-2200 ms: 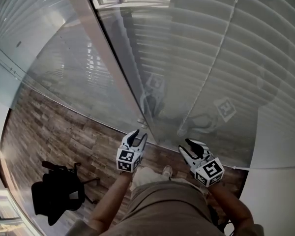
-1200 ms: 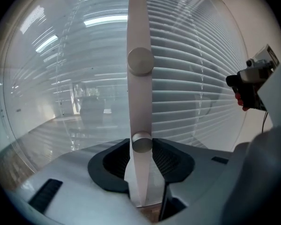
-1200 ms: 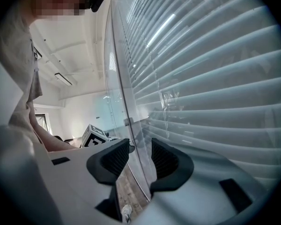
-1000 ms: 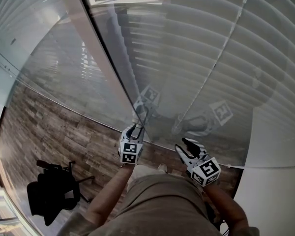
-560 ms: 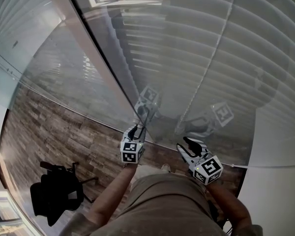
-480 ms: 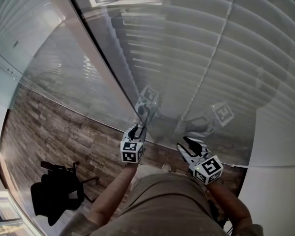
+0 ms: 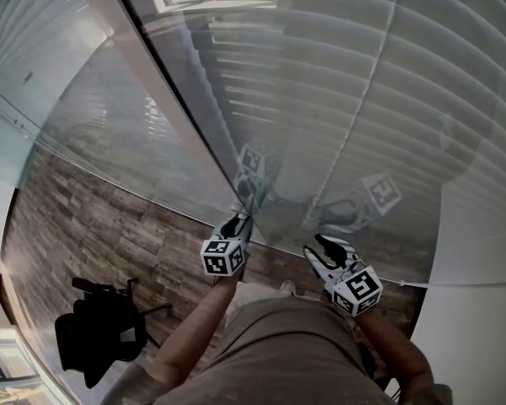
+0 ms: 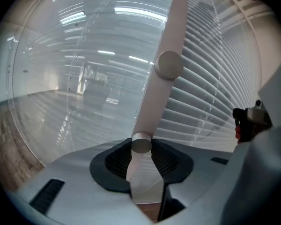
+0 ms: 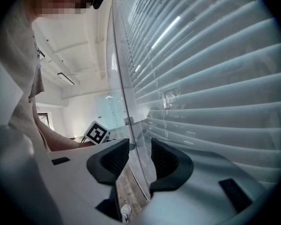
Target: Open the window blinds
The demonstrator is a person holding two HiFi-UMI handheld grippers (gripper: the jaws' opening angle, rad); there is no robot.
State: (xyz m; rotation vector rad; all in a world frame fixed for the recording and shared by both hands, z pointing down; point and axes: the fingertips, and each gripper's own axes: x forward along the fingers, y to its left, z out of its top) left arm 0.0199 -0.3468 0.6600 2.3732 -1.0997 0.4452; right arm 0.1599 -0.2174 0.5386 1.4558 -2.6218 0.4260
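White slatted blinds [image 7: 363,83] hang shut behind the glass, right of a pale frame post [image 7: 177,99]. My left gripper [image 7: 236,224] reaches the foot of that post. In the left gripper view its two dark pads [image 8: 117,159] press on a small round knob [image 8: 141,144] on the post [image 8: 164,93]. A second, larger knob [image 8: 169,64] sits higher up the post. My right gripper [image 7: 325,245] hovers close to the glass, a little to the right. Its jaws [image 9: 139,159] stand open with nothing between them. The slats [image 9: 215,78] fill that view.
A thin blind cord [image 7: 367,99] runs down between the slats. A black office chair [image 7: 97,332] stands on the wood floor [image 7: 93,218] at the lower left. A white wall [image 7: 481,327] closes the right side. The person's forearms and shorts [image 7: 278,353] fill the bottom.
The left gripper closed in on the post's knob, then rolled about its own axis, so its marker cube now shows a different face. The right gripper stayed put.
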